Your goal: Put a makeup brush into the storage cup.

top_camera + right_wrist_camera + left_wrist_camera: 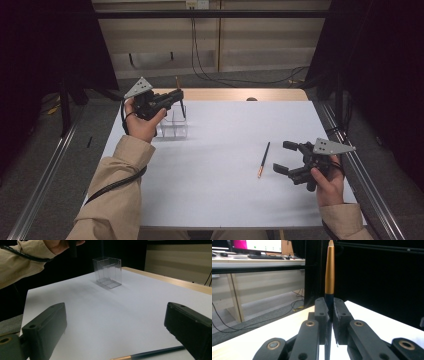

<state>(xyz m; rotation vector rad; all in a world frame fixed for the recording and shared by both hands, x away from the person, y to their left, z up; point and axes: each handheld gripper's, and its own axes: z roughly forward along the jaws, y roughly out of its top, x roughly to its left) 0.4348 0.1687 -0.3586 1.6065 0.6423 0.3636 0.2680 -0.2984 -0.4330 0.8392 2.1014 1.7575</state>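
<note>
My left gripper (178, 95) hovers at the far left of the table, shut on a pen (183, 110) that stands upright just above a clear plastic box (172, 126). In the left gripper view the pen (329, 270) rises from between the closed jaws (331, 308), its gold half on top and its dark half clamped. My right gripper (286, 156) rests low at the right side, open and holding nothing. A second pen (264, 159), dark with a gold end, lies on the table just left of it. In the right gripper view this pen (150, 354) lies between the wide jaws (117, 332), and the box (107, 272) stands far off.
The white table top (225, 190) has a wooden strip (240, 94) along its far edge. Metal rails (40, 185) run along the floor on both sides. Dark curtains stand left and right. The left hand and sleeve (22, 255) reach in above the box in the right gripper view.
</note>
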